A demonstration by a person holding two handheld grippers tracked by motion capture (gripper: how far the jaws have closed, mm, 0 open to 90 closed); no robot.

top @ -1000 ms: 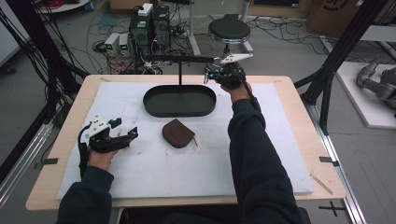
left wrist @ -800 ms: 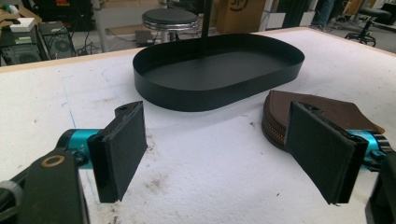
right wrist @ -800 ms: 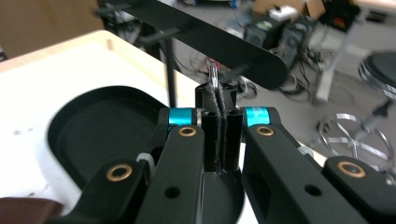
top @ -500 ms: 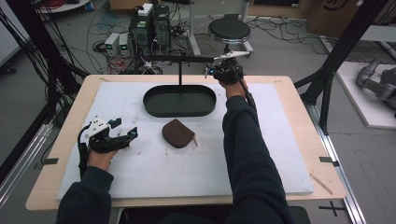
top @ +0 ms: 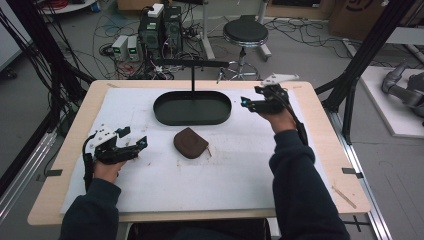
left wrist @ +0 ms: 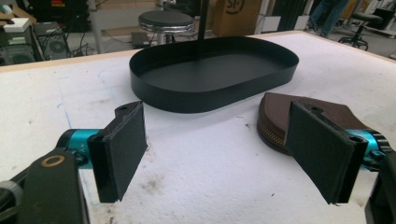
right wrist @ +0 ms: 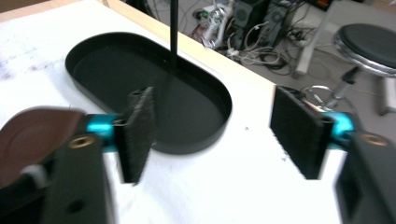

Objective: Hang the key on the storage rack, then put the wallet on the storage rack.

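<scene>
The brown zip pouch (top: 190,143) lies flat on the white sheet of the table (top: 200,200), near the middle, just in front of the black oval tray (top: 192,108) and apart from it; its rounded edge faces the person and its zip runs along the curved side, as the left gripper view shows (left wrist: 299,116); the left gripper (top: 134,144) rests low on the table to the pouch's left, jaws spread wide and holding nothing, pointing towards it; the right gripper (top: 248,103) hangs higher beside the tray's right end, jaws likewise wide and empty, with the pouch off to its own left and nearer the person; by my reading the left gripper is the nearer and better aimed.
</scene>
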